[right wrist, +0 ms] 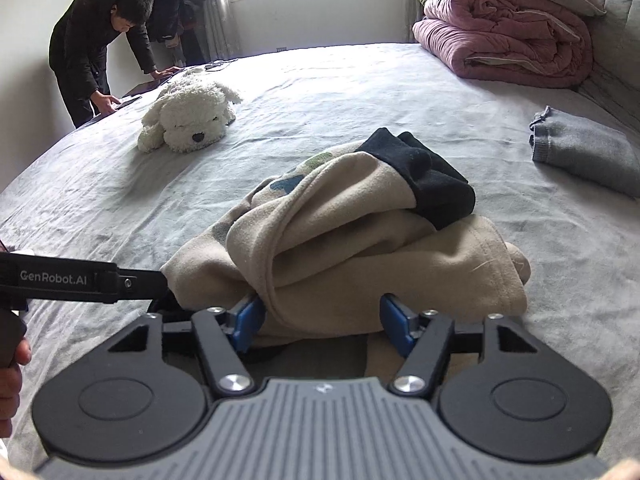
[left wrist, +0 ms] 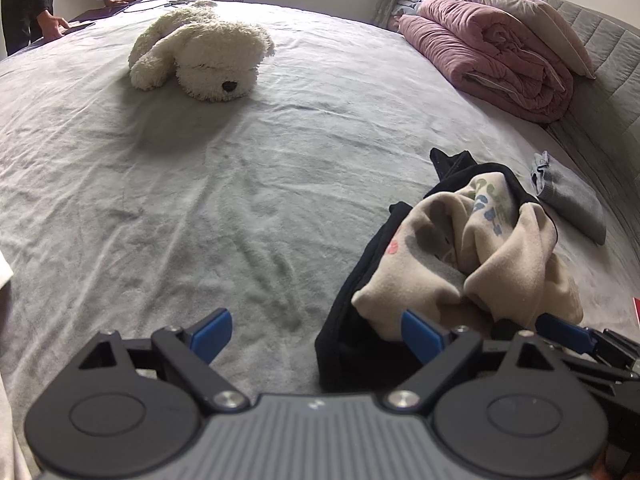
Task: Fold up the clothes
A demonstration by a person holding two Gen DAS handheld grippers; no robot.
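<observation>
A crumpled beige garment (left wrist: 460, 248) (right wrist: 360, 240) with black trim and coloured print lies heaped on the grey bedsheet (left wrist: 200, 220). My left gripper (left wrist: 316, 334) is open at the heap's near left edge. Its right finger (left wrist: 420, 334) rests against the black cloth (left wrist: 348, 348), and its left finger stands over bare sheet. My right gripper (right wrist: 322, 320) stands half closed around a near fold of the beige cloth. That fold fills the gap between the blue pads (right wrist: 248, 322) but does not look pinched. The left tool's black housing (right wrist: 80, 280) reaches in from the left, with a hand (right wrist: 12, 360) below it.
A white plush dog (left wrist: 200, 60) (right wrist: 188, 120) lies farther up the bed. A folded grey garment (left wrist: 568, 196) (right wrist: 588, 156) sits right of the heap. A pink quilt (left wrist: 480, 52) (right wrist: 508, 40) and pillows are stacked at the headboard. A person (right wrist: 100, 40) leans on the far-left bed edge.
</observation>
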